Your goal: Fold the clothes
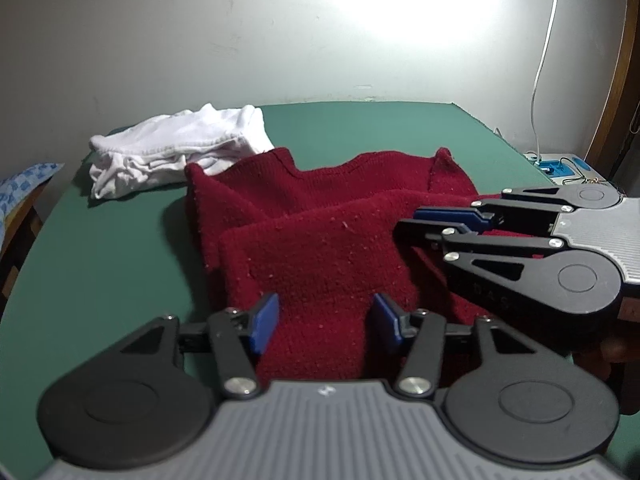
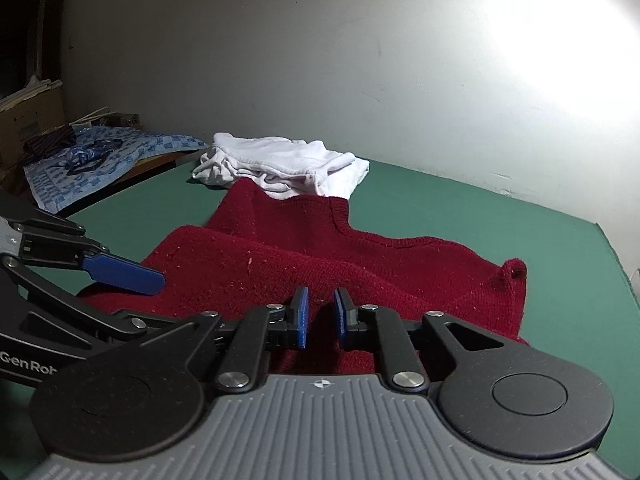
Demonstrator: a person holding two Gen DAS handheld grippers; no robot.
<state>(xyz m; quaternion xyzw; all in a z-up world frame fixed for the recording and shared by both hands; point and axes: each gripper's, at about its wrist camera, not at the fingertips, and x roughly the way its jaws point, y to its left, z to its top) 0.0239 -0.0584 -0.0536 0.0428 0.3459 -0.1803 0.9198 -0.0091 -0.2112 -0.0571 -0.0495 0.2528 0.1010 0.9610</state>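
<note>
Red sweater [image 1: 320, 240] on green table [image 1: 120, 264] beside white wall [image 1: 200, 40]

Two garments on one green table [image 1: 120, 248] — one red sweater [image 1: 320, 240], one white garment [image 1: 172, 148] — two grippers.

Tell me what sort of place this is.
Probably a room in a home: a green table against a plain wall, a red sweater and white garment laid out for folding, and a blue patterned cloth with boxes alongside.
</note>
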